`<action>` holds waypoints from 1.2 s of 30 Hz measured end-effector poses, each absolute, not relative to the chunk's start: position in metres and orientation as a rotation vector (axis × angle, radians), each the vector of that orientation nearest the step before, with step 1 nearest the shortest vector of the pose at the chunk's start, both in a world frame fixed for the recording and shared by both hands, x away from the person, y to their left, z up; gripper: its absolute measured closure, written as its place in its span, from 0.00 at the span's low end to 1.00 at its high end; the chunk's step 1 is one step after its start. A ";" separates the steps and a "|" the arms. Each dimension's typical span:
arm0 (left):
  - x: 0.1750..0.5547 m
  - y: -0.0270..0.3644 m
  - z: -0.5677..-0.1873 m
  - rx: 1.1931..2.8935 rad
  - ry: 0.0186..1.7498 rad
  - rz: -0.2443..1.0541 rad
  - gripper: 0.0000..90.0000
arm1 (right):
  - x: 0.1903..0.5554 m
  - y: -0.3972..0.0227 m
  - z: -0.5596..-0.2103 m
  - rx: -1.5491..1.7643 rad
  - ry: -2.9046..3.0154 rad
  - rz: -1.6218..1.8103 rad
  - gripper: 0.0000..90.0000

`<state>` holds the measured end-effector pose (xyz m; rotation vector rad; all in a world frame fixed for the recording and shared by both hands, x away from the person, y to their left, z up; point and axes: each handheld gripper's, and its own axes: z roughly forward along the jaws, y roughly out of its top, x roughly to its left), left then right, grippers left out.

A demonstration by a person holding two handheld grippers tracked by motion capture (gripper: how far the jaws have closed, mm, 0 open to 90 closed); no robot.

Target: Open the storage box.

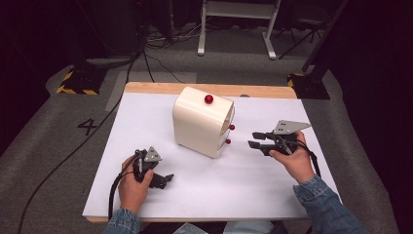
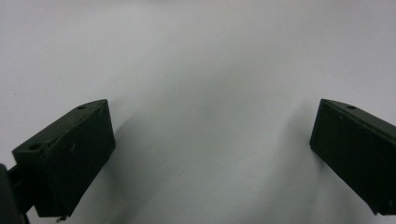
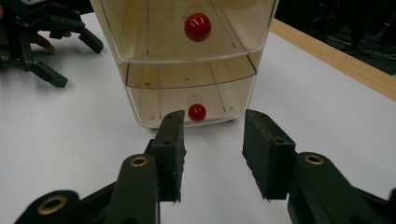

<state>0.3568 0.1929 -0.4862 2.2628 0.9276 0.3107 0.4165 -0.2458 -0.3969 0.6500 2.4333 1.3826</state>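
Red knob (image 3: 197, 112) on the low drawer: small, slick, take it there; right gripper (image 3: 212, 156) fingers open, empty, left gripper (image 2: 210, 158) too.

Denim sleeves (image 1: 319, 195) – black fingers (image 3: 173, 149), brass rivets.

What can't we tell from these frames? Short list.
- Drawer unit, high view: its drawer fronts face away toward the right gripper, so they're barely seen.
- Top of the upper drawer, right gripper view: cut off by the frame's upper edge.
- Drawer contents: hazy through the translucent fronts.
- Left gripper view: just blurred white tabletop between the open jaws.
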 end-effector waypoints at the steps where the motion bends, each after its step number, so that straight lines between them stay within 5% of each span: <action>1: 0.357 0.193 -0.486 2.263 0.928 0.310 0.00 | 0.419 -0.242 -0.399 0.647 2.438 1.388 0.66; 25: 0.357 0.193 -0.486 2.263 0.928 0.309 0.00 | 0.456 -0.194 -0.457 0.624 2.570 1.418 0.81; 36: 0.357 0.193 -0.486 2.263 0.928 0.309 0.00 | 0.456 -0.193 -0.457 0.619 2.561 1.420 0.82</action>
